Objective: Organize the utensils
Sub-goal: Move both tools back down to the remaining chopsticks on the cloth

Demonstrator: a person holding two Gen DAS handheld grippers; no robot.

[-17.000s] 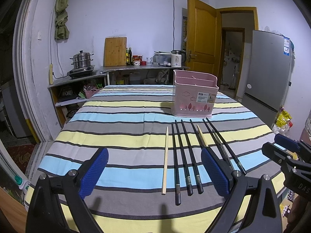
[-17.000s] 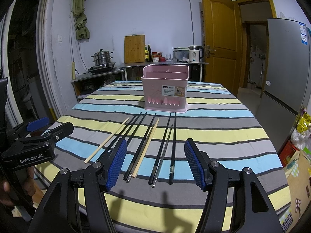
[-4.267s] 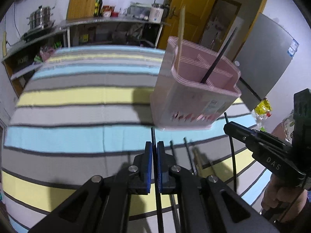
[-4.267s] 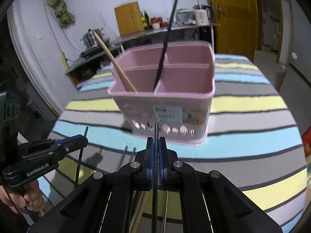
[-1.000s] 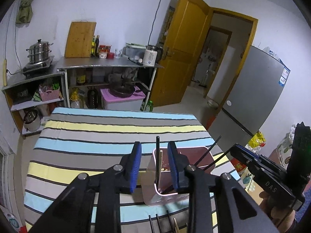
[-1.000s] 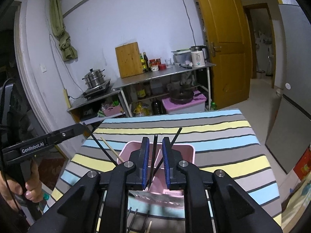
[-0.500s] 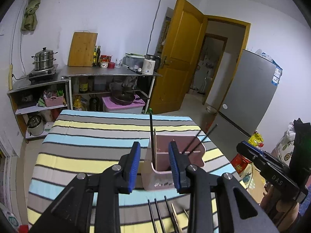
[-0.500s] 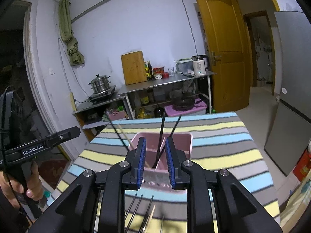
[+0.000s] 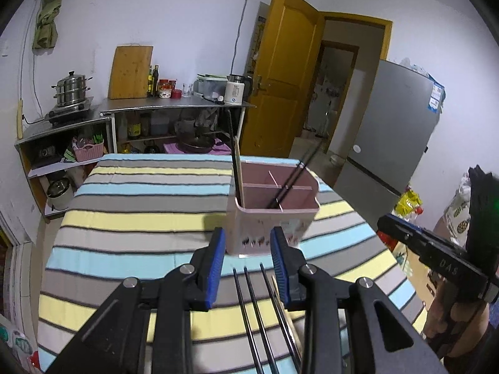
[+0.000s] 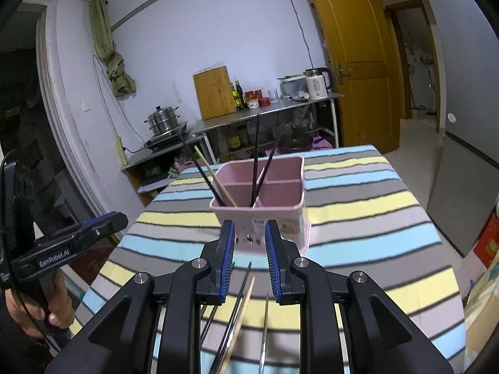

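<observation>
The left gripper (image 9: 248, 265) has its jaws spread with nothing pinched; the right gripper (image 10: 249, 263) likewise, its jaws having just been opening, nothing between them. Loose chopsticks (image 9: 249, 311) lie on the striped tabletop (image 9: 140, 218) at 6 o'clock under both. At 12 o'clock stands the pink utensil basket (image 10: 274, 218), holding three black chopsticks and one wooden chopstick (image 10: 215, 180), leaning in its compartments. The person's left hand (image 10: 40, 311) shows at 8 o'clock in the right wrist view.
</observation>
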